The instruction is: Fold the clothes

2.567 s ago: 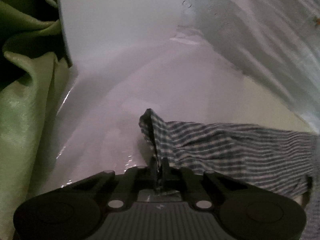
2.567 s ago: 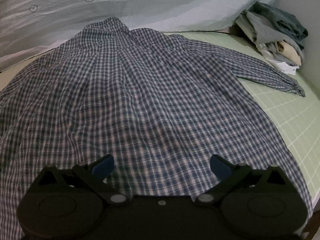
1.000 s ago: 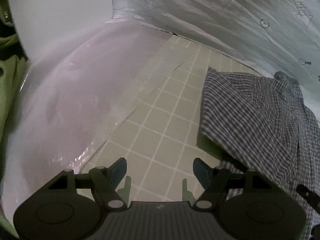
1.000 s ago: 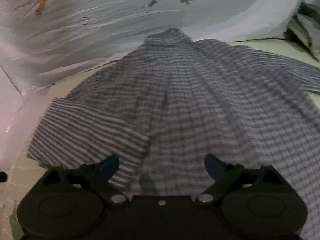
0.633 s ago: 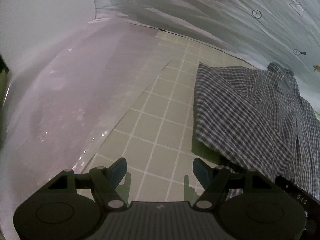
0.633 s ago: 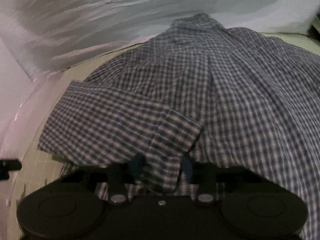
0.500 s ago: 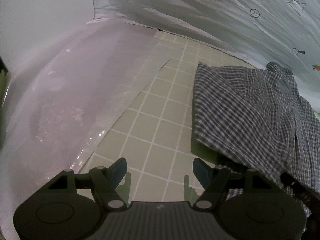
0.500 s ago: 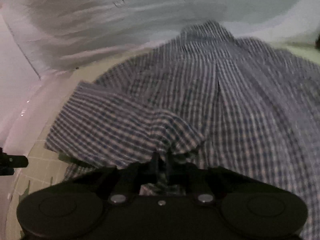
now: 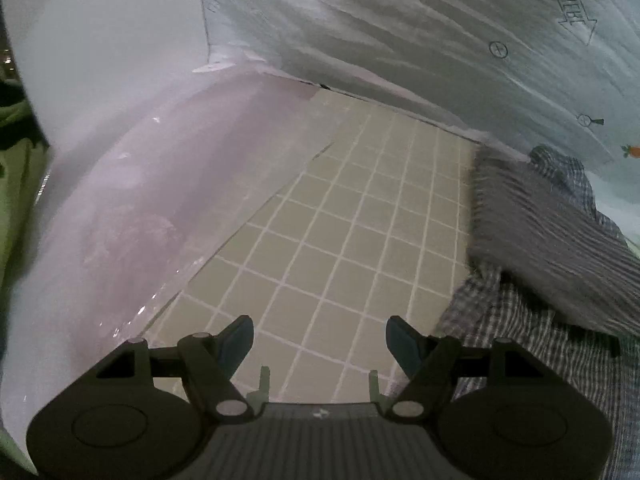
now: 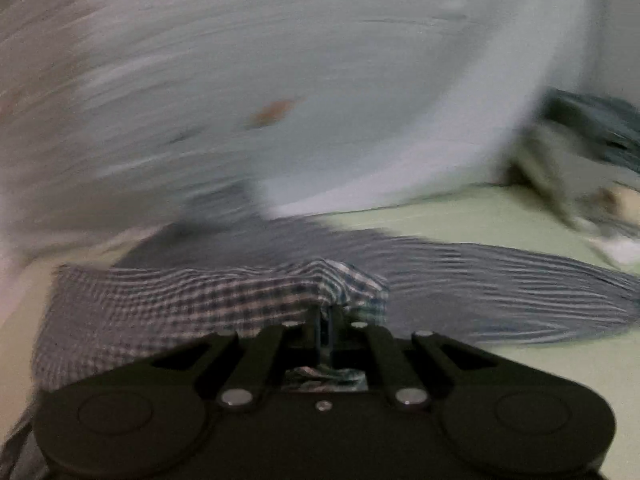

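Note:
A blue-and-white checked shirt [image 10: 168, 304] lies on a green gridded mat [image 10: 460, 216]. My right gripper [image 10: 323, 320] is shut on a fold of the shirt's sleeve, and the cloth hangs lifted from its closed jaws; this view is motion-blurred. In the left wrist view the same shirt [image 9: 532, 312] shows at the right edge, its upper layer blurred. My left gripper [image 9: 320, 338] stands open over the bare gridded mat [image 9: 340, 248], to the left of the shirt, with nothing between its fingers.
A pale printed sheet [image 9: 400, 28] rises behind the mat. A glossy pink plastic cover [image 9: 132, 208] borders the mat on the left. A pile of other clothes [image 10: 592, 168] sits at the far right of the mat.
My right gripper closed on the folded sleeve, lifted it and swung it across the shirt. The left gripper, still open, drifted a little over the mat.

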`<state>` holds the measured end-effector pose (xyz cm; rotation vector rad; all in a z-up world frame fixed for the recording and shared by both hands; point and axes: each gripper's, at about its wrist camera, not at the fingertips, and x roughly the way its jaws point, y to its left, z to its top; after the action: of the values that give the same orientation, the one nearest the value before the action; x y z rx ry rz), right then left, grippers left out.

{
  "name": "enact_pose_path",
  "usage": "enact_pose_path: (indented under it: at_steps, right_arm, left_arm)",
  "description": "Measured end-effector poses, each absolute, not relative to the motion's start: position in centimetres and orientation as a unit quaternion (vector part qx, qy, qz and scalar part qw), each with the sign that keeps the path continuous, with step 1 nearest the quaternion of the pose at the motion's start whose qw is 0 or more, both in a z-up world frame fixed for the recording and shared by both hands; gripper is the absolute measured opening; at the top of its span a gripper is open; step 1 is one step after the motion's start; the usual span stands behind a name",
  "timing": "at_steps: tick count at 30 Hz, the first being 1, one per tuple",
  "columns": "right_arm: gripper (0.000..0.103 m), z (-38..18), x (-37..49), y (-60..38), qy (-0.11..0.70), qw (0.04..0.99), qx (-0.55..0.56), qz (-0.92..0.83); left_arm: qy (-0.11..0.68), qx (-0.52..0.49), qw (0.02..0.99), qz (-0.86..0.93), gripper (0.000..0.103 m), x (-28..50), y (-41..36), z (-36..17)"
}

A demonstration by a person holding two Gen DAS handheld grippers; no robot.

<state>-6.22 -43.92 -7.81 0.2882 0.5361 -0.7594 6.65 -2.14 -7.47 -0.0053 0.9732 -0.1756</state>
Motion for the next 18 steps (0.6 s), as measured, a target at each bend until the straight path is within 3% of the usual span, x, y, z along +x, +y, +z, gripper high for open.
enact_pose_path:
  at_steps: [3, 5, 7, 8, 10, 12, 14, 18]
  right_arm:
    - [0.006, -7.7, -9.0, -48.3, 0.255, 0.866, 0.146, -0.405]
    - [0.015, -8.1, -10.3, -49.7, 0.260, 0.863, 0.145, -0.407]
    - [0.046, -8.8, -11.1, -50.1, 0.269, 0.861, 0.133, -0.410]
    - [0.055, -9.2, -11.3, -50.0, 0.272, 0.862, 0.133, -0.407]
    - [0.088, -10.2, -11.8, -49.8, 0.279, 0.862, 0.132, -0.402]
    - [0.103, -11.3, -12.1, -49.2, 0.283, 0.865, 0.136, -0.391]
    - [0.103, -11.9, -12.1, -48.2, 0.286, 0.870, 0.148, -0.374]
    - [0.103, -12.4, -12.4, -45.2, 0.294, 0.872, 0.176, -0.350]
  left_arm:
    - [0.466, -0.006, 0.882, -0.065, 0.074, 5.4, -2.8, -7.2]
    - [0.467, -0.006, 0.883, -0.055, 0.075, 4.5, -3.3, -7.1]
    - [0.467, -0.003, 0.883, -0.044, 0.075, 3.4, -3.9, -6.8]
    - [0.466, 0.000, 0.884, -0.039, 0.077, 2.9, -4.1, -6.7]
    - [0.464, 0.006, 0.885, -0.033, 0.081, 1.6, -4.5, -6.4]
    - [0.464, 0.012, 0.885, -0.028, 0.083, 0.3, -4.8, -6.1]
    - [0.469, 0.019, 0.882, -0.027, 0.088, -0.6, -4.9, -5.9]
    - [0.479, 0.029, 0.877, -0.024, 0.088, -1.7, -4.4, -6.0]
